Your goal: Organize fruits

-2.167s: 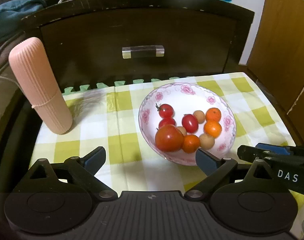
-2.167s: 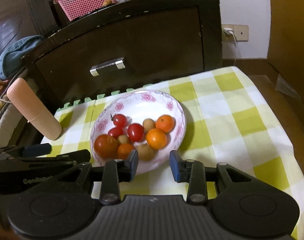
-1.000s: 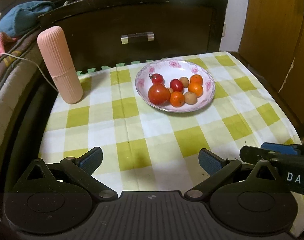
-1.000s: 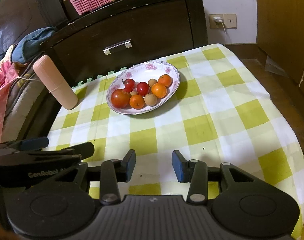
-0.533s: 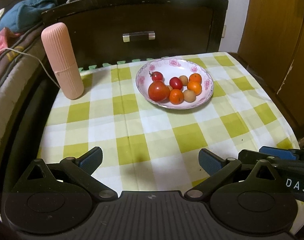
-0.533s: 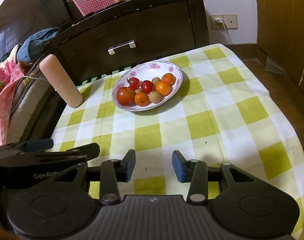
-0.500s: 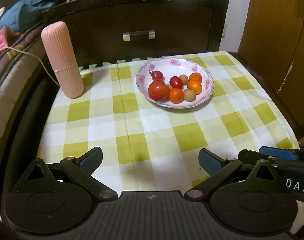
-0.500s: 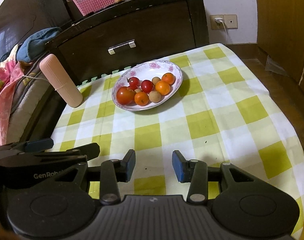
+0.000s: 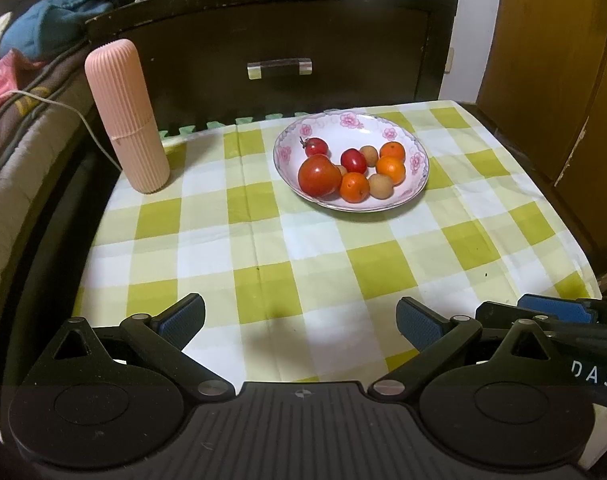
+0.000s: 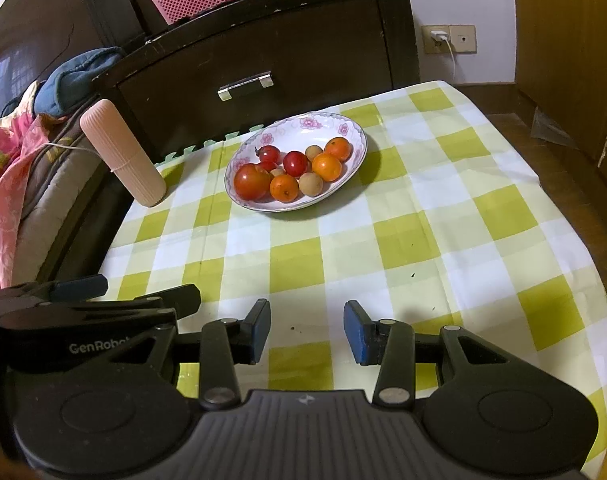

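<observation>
Pink ribbed tube [image 9: 126,116] upright, upper left, on checked counter [image 9: 303,264]. Flowered bowl [image 9: 417,160] upper centre: big red tomato [image 9: 318,175] at left, small red tomatoes [image 9: 353,161], orange citrus [image 9: 390,170], tan round fruits [image 9: 380,186] heaped together. Left gripper [image 9: 299,318] bottom centre, jaws wide apart, holding nothing. Right gripper [image 10: 306,330] bottom centre of own view, jaws partly open, holding nothing, well apart from bowl.

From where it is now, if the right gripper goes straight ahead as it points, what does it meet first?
Most likely the bare checked tablecloth: the right gripper, jaws open and empty, points down at it. The bowl of fruit lies farther off; depth is uncertain.
</observation>
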{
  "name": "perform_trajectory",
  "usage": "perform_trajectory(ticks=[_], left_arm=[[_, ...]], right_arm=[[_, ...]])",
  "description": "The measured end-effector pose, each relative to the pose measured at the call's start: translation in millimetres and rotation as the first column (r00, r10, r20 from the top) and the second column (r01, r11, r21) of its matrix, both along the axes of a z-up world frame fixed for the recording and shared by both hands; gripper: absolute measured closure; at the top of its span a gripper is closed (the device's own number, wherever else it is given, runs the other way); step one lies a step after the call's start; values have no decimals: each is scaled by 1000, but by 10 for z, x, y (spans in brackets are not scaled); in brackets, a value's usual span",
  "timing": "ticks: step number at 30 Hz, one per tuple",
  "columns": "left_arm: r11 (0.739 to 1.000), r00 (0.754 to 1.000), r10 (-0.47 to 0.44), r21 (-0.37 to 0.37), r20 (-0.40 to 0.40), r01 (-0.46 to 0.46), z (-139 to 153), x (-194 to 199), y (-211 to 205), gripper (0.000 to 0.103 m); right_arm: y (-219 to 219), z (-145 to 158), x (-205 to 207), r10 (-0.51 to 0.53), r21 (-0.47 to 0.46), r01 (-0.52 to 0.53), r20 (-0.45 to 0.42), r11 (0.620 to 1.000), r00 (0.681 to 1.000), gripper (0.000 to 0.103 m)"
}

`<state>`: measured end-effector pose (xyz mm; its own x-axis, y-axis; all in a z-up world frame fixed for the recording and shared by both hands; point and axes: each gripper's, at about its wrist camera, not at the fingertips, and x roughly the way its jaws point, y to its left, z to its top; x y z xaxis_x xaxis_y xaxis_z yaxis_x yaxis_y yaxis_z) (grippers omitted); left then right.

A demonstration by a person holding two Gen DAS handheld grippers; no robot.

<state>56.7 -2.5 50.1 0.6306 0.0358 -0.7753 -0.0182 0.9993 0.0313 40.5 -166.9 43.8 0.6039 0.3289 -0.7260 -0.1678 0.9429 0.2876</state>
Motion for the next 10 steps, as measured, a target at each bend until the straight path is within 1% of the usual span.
perform_trajectory(ticks=[10], left_arm=[[1000, 1000, 0, 29, 19, -1, 3, -23, -35, 1]], right_arm=[[3, -17, 1, 2, -2, -2, -2, 1000, 1000, 64]])
